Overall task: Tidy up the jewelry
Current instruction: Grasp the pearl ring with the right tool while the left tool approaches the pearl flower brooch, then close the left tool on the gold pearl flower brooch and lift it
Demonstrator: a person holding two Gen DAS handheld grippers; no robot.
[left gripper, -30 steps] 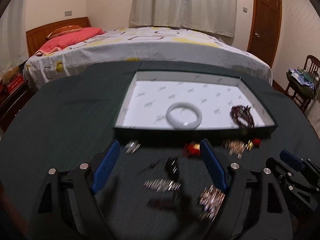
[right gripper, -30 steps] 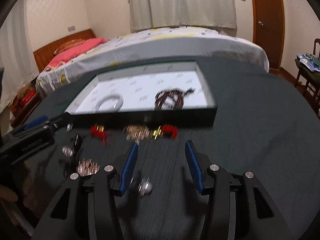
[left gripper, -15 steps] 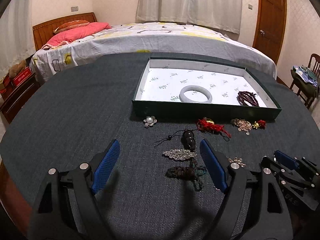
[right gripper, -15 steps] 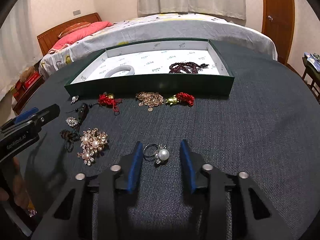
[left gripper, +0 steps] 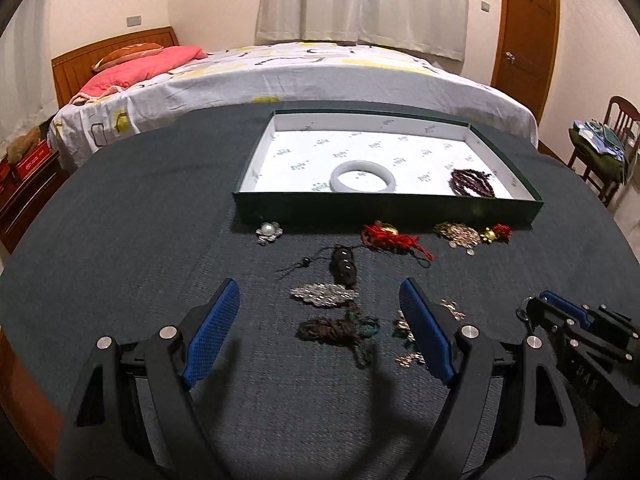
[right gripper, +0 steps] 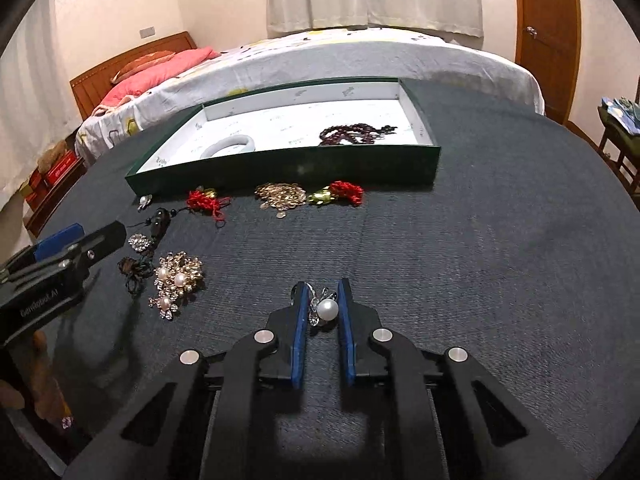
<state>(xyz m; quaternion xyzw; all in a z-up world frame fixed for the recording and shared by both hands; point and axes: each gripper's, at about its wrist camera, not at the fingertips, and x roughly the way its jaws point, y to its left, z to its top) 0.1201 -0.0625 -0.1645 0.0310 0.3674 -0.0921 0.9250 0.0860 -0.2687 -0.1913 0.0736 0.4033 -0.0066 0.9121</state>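
My right claw (right gripper: 322,309) has just been closing, and its blue pads now pinch a pearl ring (right gripper: 325,309) between them, low against the dark table cloth (right gripper: 500,272). The pearl sits between the two fingers, with the ring's silver band poking out beside the left finger.

My left claw (left gripper: 316,336) hangs with its jaws wide apart and nothing gripped; below the gap lie a tangled dark cord piece (left gripper: 336,330) and a silver brooch (left gripper: 324,294) on the cloth.

Left of the ring, as my right camera sees it, lies a gold brooch with three pearls (right gripper: 176,278). Further up the cloth lie a dark bead pendant (right gripper: 160,218), a red tassel charm (right gripper: 206,200), a heap of gold coin chain (right gripper: 280,196) and a second red charm with a gold piece (right gripper: 340,193), all just in front of the green tray (right gripper: 280,170). A small pearl flower pin (left gripper: 269,231) lies near the tray's left corner.

Inside the tray, on its white lining, rest a pale bangle (left gripper: 363,176) and a dark red bead bracelet (left gripper: 472,182), well apart from each other.

Beyond the table stand a bed (left gripper: 300,72) and a wooden door (left gripper: 524,28).
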